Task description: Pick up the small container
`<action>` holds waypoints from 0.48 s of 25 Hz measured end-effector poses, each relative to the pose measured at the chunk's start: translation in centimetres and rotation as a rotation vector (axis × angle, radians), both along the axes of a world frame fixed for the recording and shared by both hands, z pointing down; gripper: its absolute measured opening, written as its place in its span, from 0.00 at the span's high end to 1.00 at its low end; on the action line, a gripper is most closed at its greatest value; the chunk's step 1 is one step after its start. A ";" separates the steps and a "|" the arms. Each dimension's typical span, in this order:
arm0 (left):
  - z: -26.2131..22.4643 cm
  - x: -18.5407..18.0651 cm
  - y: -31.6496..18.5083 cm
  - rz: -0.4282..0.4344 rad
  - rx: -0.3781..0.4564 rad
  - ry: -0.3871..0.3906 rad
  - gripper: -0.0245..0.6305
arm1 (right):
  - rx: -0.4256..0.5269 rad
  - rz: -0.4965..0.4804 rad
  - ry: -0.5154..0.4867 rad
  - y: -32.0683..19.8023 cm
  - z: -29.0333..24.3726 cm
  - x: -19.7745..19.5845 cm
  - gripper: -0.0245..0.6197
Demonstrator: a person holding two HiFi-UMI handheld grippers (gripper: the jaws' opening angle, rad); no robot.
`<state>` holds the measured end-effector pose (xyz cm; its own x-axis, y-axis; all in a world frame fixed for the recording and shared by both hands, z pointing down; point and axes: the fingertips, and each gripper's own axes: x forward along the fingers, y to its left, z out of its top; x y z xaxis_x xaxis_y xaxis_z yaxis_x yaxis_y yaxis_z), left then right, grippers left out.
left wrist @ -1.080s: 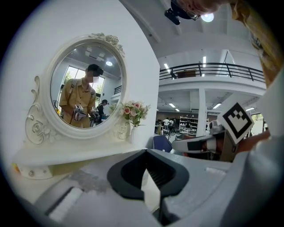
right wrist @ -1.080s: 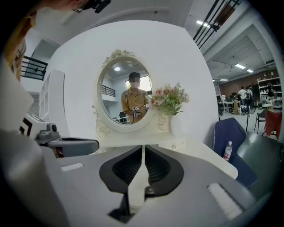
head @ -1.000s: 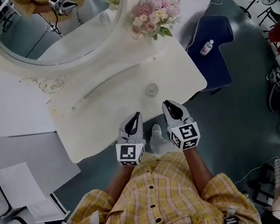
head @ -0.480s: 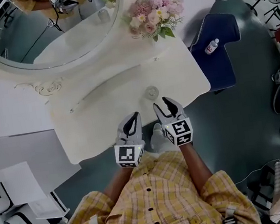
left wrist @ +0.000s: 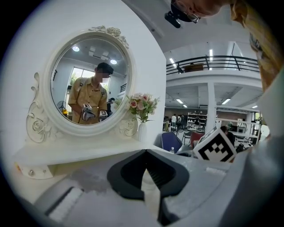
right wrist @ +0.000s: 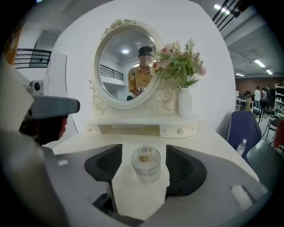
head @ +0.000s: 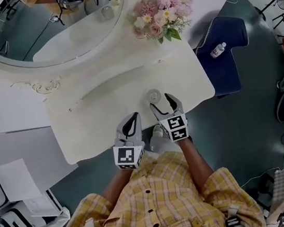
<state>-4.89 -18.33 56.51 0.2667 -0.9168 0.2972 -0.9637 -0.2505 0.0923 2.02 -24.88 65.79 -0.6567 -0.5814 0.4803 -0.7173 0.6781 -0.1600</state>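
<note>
The small container (head: 153, 95) is a clear round glass bottle with a gold neck (right wrist: 145, 164), upright on the cream dressing table (head: 99, 106). My right gripper (head: 162, 103) is low over the table's front edge, just behind the bottle. Its jaws have just been opening, and in the right gripper view the right gripper (right wrist: 144, 172) frames the bottle with a gap on each side, neither pad touching it. My left gripper (head: 132, 123) hovers at the table's front edge to the left, its dark fingers (left wrist: 128, 173) closed together with nothing between them.
An oval white-framed mirror (head: 46, 29) stands at the table's back, with a vase of pink flowers (head: 162, 18) beside it. A small drawer shelf (right wrist: 142, 128) sits under the mirror. To the right, a dark blue chair (head: 226, 56) holds a plastic bottle (head: 218, 50).
My right gripper has come forward and down over the table toward the bottle, and its jaws went from shut to wide apart. The left gripper has shifted only slightly.
</note>
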 end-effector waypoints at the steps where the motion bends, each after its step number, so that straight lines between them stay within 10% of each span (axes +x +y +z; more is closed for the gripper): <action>1: 0.0 0.1 -0.2 -0.003 0.001 0.001 0.96 | -0.004 -0.005 0.007 -0.3 0.4 -0.1 0.49; 12: 1.2 -0.7 -0.4 -0.037 -0.032 -0.003 0.96 | -0.038 -0.061 0.060 -1.4 4.3 -2.0 0.44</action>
